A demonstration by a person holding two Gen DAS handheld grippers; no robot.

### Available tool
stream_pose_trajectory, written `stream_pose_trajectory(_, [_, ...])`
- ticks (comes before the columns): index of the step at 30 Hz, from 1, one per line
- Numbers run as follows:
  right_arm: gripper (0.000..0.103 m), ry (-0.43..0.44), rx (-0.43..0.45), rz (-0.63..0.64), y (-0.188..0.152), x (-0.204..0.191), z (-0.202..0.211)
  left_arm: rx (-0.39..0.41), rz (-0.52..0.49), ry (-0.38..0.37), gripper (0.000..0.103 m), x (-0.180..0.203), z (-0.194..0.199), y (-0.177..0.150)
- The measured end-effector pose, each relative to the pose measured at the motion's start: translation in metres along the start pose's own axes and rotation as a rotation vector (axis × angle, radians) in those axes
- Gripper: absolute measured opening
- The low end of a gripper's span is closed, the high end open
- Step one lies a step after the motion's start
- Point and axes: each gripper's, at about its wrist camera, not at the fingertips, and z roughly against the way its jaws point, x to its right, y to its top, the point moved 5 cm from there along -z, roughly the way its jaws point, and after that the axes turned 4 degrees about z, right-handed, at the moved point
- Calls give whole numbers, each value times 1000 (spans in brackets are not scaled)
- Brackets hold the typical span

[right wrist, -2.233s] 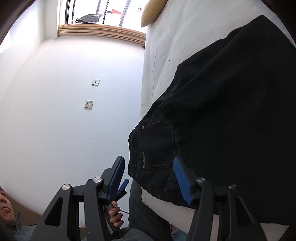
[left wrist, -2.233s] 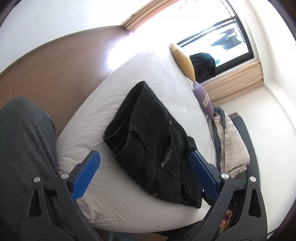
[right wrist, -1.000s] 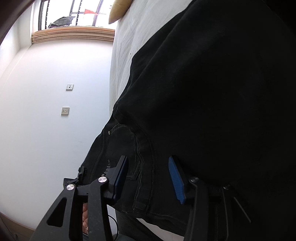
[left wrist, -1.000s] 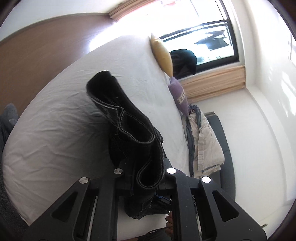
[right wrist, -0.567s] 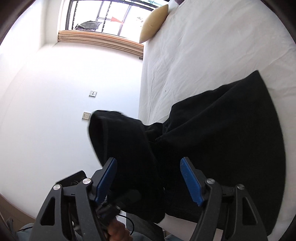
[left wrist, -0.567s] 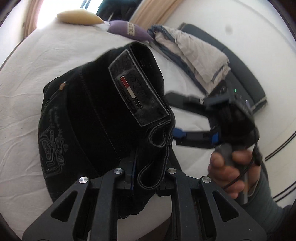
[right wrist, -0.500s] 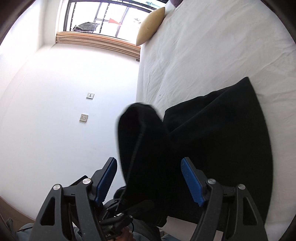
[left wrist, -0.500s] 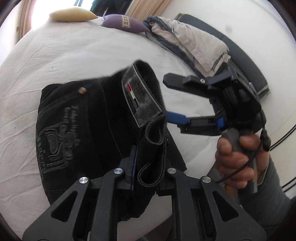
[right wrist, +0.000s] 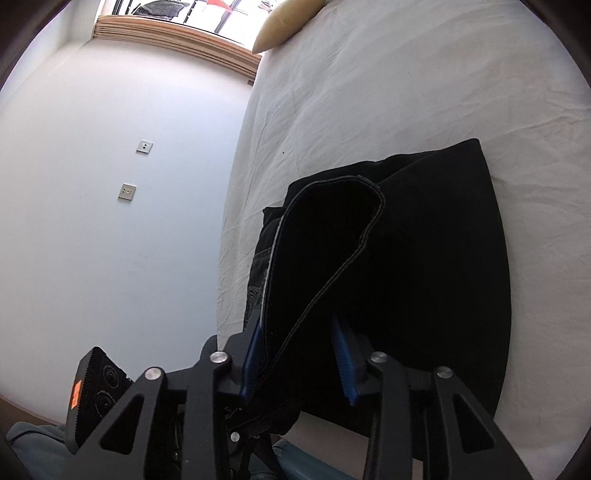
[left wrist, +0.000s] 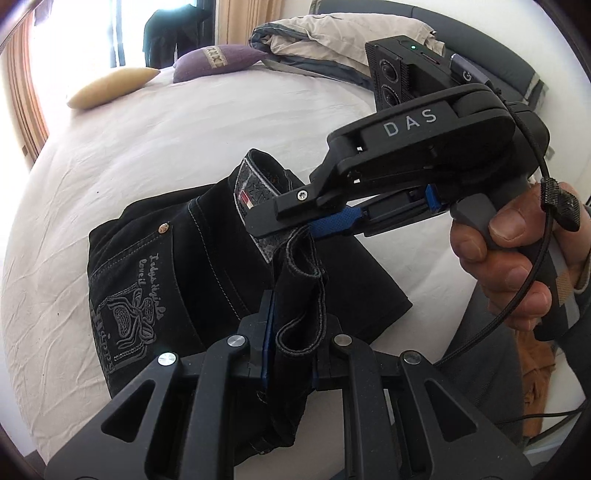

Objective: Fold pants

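Black folded pants [left wrist: 173, 273] lie on the white bed [left wrist: 177, 140] near its front edge. Their waistband end, with a grey label, is lifted off the rest. My left gripper [left wrist: 291, 332] is shut on the raised waistband fold. My right gripper [left wrist: 295, 225] reaches in from the right and sits on the same band by the label. In the right wrist view the pants [right wrist: 436, 236] fill the middle, and the waistband runs between the blue pads of the right gripper [right wrist: 299, 354], which stand close around it.
A yellow cushion [left wrist: 110, 86] and a purple cushion [left wrist: 218, 61] lie at the bed's far end. A beige jacket [left wrist: 332, 35] lies on a dark sofa at the back right. A white wall with sockets [right wrist: 127, 192] stands beside the bed.
My left gripper has lifted the waistband and held it. My right gripper has moved in from the right and closed from wide open around the band.
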Motion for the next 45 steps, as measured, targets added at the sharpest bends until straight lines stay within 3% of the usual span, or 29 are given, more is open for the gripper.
stream_pose_trajectory(2, [22, -8, -2, 10, -1, 1, 1, 0, -12, 4, 13, 0, -1, -4])
stream_pose_trajectory(5, [16, -11, 14, 18, 0, 5, 7, 6, -33, 12, 13, 4, -8, -3])
stream_pose_trajectory(14, [14, -7, 84, 69, 11, 6, 34, 34, -77, 1, 13, 29, -18, 13])
stream_pose_trajectory(23, [13, -17, 124, -38, 2, 66, 40, -41, -144, -2, 13, 58, -70, 10])
stream_pose_trajectory(27, [13, -18, 95, -75, 3, 89, 28, -78, -164, 11, 19, 64, -94, -1])
stream_pose_trajectory(32, [18, 31, 93, -121, 3, 107, 18, -118, -108, -91, 33, 63, -88, -7])
stream_pose_trajectory(33, [19, 36, 92, -125, 2, 107, 18, -123, -100, -136, 45, 62, -78, -8])
stream_pose_trajectory(34, [25, 30, 89, -129, 1, 106, 20, -114, -90, -174, 50, 60, -68, -8])
stream_pose_trajectory(36, [34, -17, 86, -121, -2, 98, 29, -55, -68, -202, 53, 47, -41, -4])
stream_pose_trajectory(37, [45, -66, 96, -104, -3, 93, 36, -37, -49, -210, 53, 37, -31, -1])
stream_pose_trajectory(38, [47, -111, 113, -89, -4, 87, 46, -17, -12, -222, 53, 25, -23, 2])
stream_pose_trajectory(42, [47, 38, 175, -5, -10, 43, 66, 16, 159, -209, 53, -32, -20, 6])
stream_pose_trajectory(45, [47, 135, 127, 45, -21, 19, 48, -21, 258, -225, 53, -63, -38, -5])
